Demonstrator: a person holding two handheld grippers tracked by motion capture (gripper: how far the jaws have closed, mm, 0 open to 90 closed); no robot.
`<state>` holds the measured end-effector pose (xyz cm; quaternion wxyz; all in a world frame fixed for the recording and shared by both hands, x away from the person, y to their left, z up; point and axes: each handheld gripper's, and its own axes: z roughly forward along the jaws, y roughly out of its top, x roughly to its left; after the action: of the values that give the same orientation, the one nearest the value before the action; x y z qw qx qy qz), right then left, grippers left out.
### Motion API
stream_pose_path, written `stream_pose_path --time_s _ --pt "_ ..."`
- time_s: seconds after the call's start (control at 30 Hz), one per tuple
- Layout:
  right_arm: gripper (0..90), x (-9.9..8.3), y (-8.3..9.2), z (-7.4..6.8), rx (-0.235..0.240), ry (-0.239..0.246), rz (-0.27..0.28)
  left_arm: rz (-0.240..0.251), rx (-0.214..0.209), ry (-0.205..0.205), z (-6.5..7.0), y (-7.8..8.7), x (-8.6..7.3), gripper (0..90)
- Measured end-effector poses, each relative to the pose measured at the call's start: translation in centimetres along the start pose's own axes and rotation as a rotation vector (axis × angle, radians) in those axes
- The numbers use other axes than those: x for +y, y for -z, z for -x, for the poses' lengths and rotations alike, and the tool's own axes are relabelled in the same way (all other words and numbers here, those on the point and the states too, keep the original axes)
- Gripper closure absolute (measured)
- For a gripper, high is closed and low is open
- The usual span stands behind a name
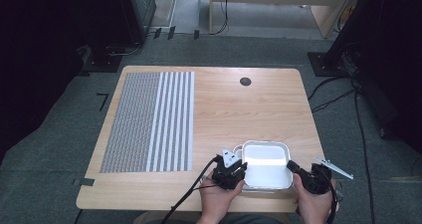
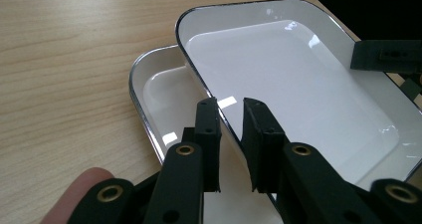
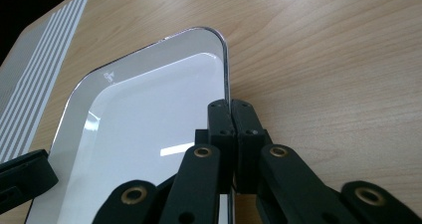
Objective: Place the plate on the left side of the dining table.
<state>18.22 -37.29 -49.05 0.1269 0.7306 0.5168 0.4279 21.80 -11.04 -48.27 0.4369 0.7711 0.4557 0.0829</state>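
Two white trays with dark rims sit nested at the table's near right. The upper tray (image 1: 266,171) (image 2: 298,84) (image 3: 139,114) lies offset over the lower tray (image 2: 159,89) (image 1: 237,147), which peeks out at its left. My left gripper (image 1: 240,167) (image 2: 230,105) straddles the upper tray's left rim, one jaw inside and one outside, with a narrow gap that the rim and wall fill. My right gripper (image 1: 290,165) (image 3: 230,105) is shut on the same tray's right rim. The right gripper's tip (image 2: 388,55) shows across the tray, and the left gripper's tip (image 3: 20,176) does too.
A grey-and-white striped mat (image 1: 149,119) covers the table's left half. A black round grommet (image 1: 245,81) sits near the far edge. The table's front edge (image 1: 174,206) runs just below my hands. Bare wood (image 1: 239,114) lies beyond the trays.
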Motion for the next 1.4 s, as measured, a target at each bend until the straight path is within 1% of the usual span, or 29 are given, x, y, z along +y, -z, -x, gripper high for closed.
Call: stream_pose_path --time_s 0.1,0.13,0.23,0.33,0.37,0.4,0.43,0.5,0.53,0.57,0.6,0.63,0.7,0.77,0.83,0.93,1.0,1.03,1.1,1.23,1.33,1.4 --pt "89.5 0.0 0.0 -0.2 -0.002 -0.005 0.004 -0.005 -0.001 0.008 -0.1 0.1 0.2 81.9" --pt "89.5 -0.1 -0.1 -0.2 -0.004 -0.005 0.007 -0.001 -0.007 0.021 -0.2 0.3 0.3 82.2" --pt "89.6 -0.1 -0.1 -0.4 -0.005 -0.012 0.012 0.006 -0.005 0.024 -0.3 0.4 0.5 83.3" --pt "89.5 0.0 -0.1 -0.7 -0.006 -0.012 0.022 0.003 0.010 0.025 -0.5 0.6 0.7 84.3" --pt "89.5 -0.1 -0.1 -1.1 -0.011 -0.007 0.027 -0.003 0.030 0.031 -0.6 0.5 0.7 84.6" --pt "89.4 -0.1 -0.2 -1.3 -0.014 -0.004 0.030 -0.008 0.037 0.046 -0.7 0.5 0.7 84.3" --pt "89.4 -0.2 -0.2 -1.6 -0.018 0.001 0.034 -0.008 0.037 0.046 -0.7 0.5 0.7 83.6" --pt "89.5 -0.2 -0.3 -1.8 -0.024 0.006 0.038 -0.023 0.039 0.094 -0.9 0.5 0.8 82.3" --pt "89.5 -0.3 -0.3 -2.0 -0.027 0.014 0.045 -0.027 0.029 0.143 -1.1 0.5 0.8 81.1" --pt "89.6 -0.2 -0.3 -2.3 -0.025 0.012 0.049 -0.022 0.017 0.161 -1.2 0.6 0.8 79.5" --pt "89.6 -0.2 -0.3 -2.4 -0.026 0.012 0.051 -0.022 0.016 0.173 -1.3 0.6 0.8 78.9" --pt "89.6 -0.2 -0.2 -2.4 -0.019 0.006 0.057 -0.019 0.020 0.179 -1.2 0.5 0.8 78.8" --pt "89.6 -0.2 -0.2 -2.6 -0.026 0.008 0.064 -0.023 0.021 0.188 -1.2 0.4 0.8 79.4" --pt "89.6 -0.3 -0.1 -2.8 -0.027 0.010 0.072 -0.025 0.017 0.190 -1.3 0.3 0.9 78.6" --pt "89.6 -0.3 0.1 -2.9 -0.034 0.013 0.078 -0.030 0.016 0.185 -1.4 0.3 0.9 81.1" --pt "89.4 -0.4 0.2 -3.2 -0.045 0.027 0.086 -0.039 0.006 0.178 -1.7 0.1 0.9 83.3" --pt "89.4 -0.3 0.3 -3.4 -0.050 0.046 0.087 -0.042 0.002 0.179 -1.9 0.2 1.0 83.9" --pt "89.5 -0.3 0.3 -3.6 -0.054 0.059 0.089 -0.035 0.005 0.177 -2.0 0.2 1.1 84.3" --pt "89.6 -0.3 0.2 -4.0 -0.059 0.069 0.088 -0.025 0.021 0.163 -2.1 0.4 1.3 85.1" --pt "89.7 -0.4 -0.3 -4.6 -0.058 0.059 0.078 -0.023 0.050 0.136 -2.6 0.7 1.7 85.8" --pt "89.7 -0.4 -0.8 -5.1 -0.056 0.051 0.069 -0.035 0.053 0.133 -3.4 1.0 1.9 85.7" --pt "89.7 -0.4 -1.2 -5.7 -0.054 0.054 0.064 -0.037 0.050 0.144 -4.1 1.3 1.9 85.6"
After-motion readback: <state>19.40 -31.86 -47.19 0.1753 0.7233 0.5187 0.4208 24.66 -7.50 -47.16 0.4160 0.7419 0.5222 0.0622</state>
